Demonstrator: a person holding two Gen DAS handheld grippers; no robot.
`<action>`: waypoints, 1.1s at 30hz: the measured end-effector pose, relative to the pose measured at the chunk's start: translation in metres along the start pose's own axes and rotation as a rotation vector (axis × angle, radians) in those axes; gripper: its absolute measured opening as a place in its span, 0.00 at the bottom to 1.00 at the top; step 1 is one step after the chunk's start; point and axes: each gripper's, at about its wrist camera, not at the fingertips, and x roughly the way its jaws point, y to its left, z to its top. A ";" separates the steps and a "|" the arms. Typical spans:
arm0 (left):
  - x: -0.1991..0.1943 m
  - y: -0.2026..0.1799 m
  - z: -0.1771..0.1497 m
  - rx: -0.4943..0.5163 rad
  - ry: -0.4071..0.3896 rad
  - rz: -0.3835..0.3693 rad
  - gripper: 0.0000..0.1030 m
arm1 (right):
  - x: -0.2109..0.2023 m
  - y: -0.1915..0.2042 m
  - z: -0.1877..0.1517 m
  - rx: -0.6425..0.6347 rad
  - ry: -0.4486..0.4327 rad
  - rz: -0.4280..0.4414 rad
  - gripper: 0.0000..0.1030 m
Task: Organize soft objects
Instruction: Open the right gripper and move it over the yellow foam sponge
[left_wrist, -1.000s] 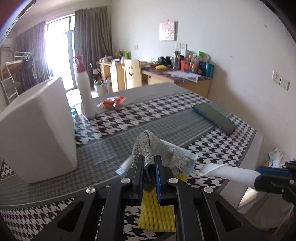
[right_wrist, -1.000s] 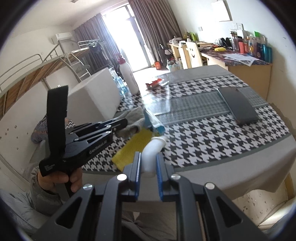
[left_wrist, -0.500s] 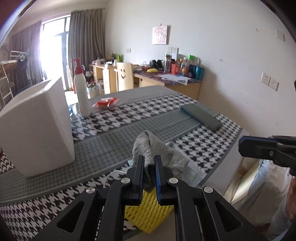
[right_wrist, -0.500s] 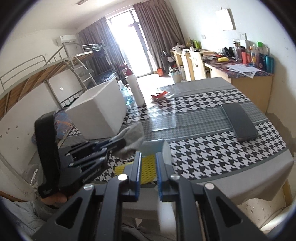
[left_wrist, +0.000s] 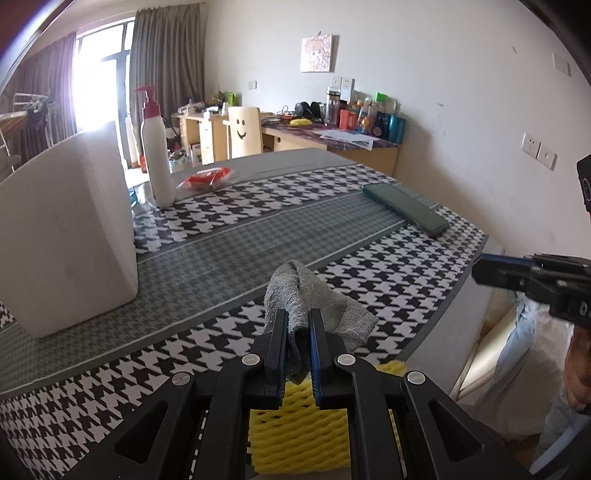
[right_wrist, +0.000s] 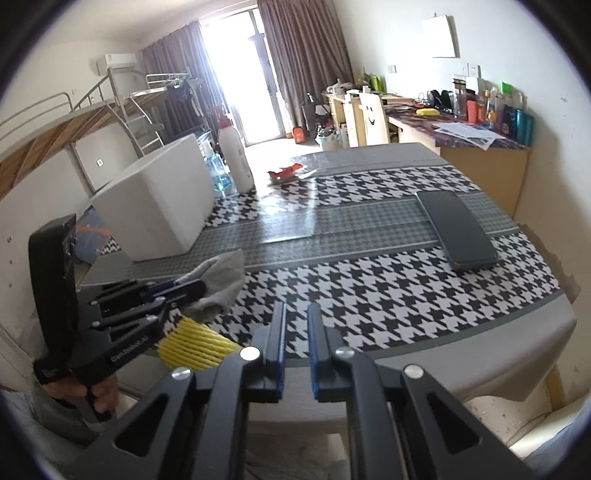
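Houndstooth tablecloth (left_wrist: 369, 280) covers the whole table, black-and-white check with a grey band down the middle. Sitting on it are a big white foam box (left_wrist: 66, 236), a white pump bottle (left_wrist: 157, 155) with a red top just beside it, a red packet (left_wrist: 205, 179) a bit further back, and a dark green phone (left_wrist: 404, 208) lying flat well over on the right side.

The left gripper (left_wrist: 297, 332) is clamped on a grey cloth (left_wrist: 314, 299), so the 2 fingers are pinched in with the fabric bunched up between them and flopping out the top and to the right. It's held above the near edge of the table. A yellow foam net (left_wrist: 295, 435) shows right under that gripper; from the right wrist view the yellow foam net (right_wrist: 195, 343) sticks out at the table edge below the cloth (right_wrist: 221, 280). Can't tell if it's resting on the table or hanging off it.

The right gripper (right_wrist: 295, 332) has nothing in it, fingers a little apart with a narrow gap, off the near edge of the table.
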 end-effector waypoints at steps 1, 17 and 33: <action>0.000 0.000 0.000 0.000 0.003 0.002 0.11 | 0.000 -0.003 -0.002 0.005 0.000 0.000 0.13; -0.019 0.005 0.000 -0.001 -0.032 0.021 0.11 | 0.012 -0.012 -0.007 0.025 0.034 -0.002 0.14; -0.036 0.022 0.001 -0.038 -0.073 0.069 0.11 | 0.022 0.027 -0.020 -0.084 0.076 0.079 0.49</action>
